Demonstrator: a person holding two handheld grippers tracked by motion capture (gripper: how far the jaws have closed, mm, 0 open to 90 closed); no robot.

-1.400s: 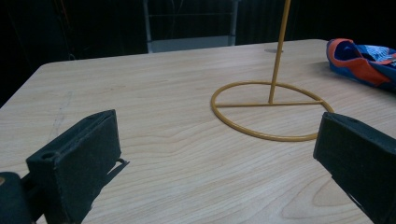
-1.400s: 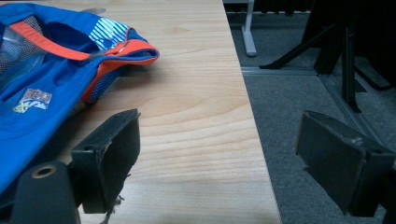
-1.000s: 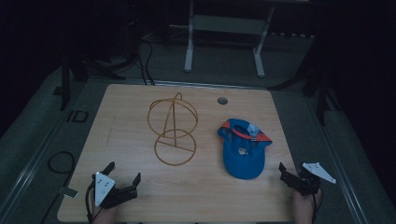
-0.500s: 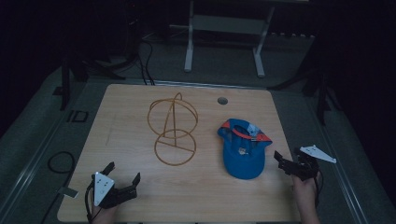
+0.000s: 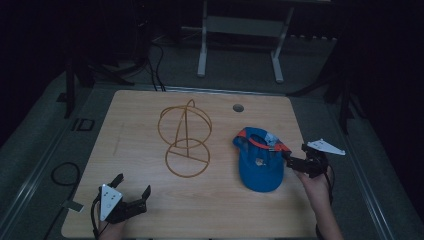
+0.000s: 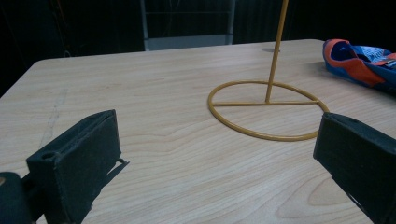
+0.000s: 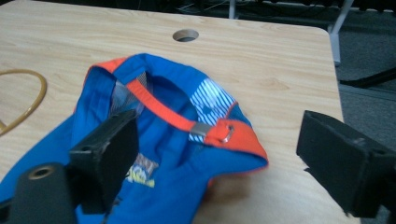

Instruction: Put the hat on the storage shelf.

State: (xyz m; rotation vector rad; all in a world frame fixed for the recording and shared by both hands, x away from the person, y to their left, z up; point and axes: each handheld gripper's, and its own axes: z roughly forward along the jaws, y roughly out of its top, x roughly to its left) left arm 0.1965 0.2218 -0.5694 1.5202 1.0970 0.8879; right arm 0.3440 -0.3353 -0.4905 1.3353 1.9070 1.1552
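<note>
Up close, the right gripper (image 7: 219, 154) view shows a yellow printed emblem inside the blue baseball cap (image 7: 154, 154), but the left jaw partly covers it and no word can be read. A blue-and-white striped tag (image 7: 212, 100) sits just behind the orange adjuster strap (image 7: 163, 109) with its metal buckle (image 7: 224, 132); any writing on the tag is too small to make out. The right jaws stand wide apart and hold nothing: one hangs over the cap's blue fabric, the other over bare wood beside the cap's orange rear edge. The cap lies upside down between and just ahead of them. In the high view the right gripper (image 5: 295, 159) sits at the cap's (image 5: 260, 162) right edge; whether it touches the fabric I cannot tell.

The left gripper (image 6: 215, 154) is also spread and empty, low over the wooden table (image 6: 154, 79). Ahead of it and a little to the right stands a yellow wire hat stand (image 6: 268, 109); this view shows the ring base, crossbar and upright rod, the top cut off by the frame. The high view gives the stand's (image 5: 185, 137) full domed hoops, and the left gripper (image 5: 131, 192) near the table's front edge, well apart from it. A round cable hole (image 7: 186, 35) lies beyond the cap
</note>
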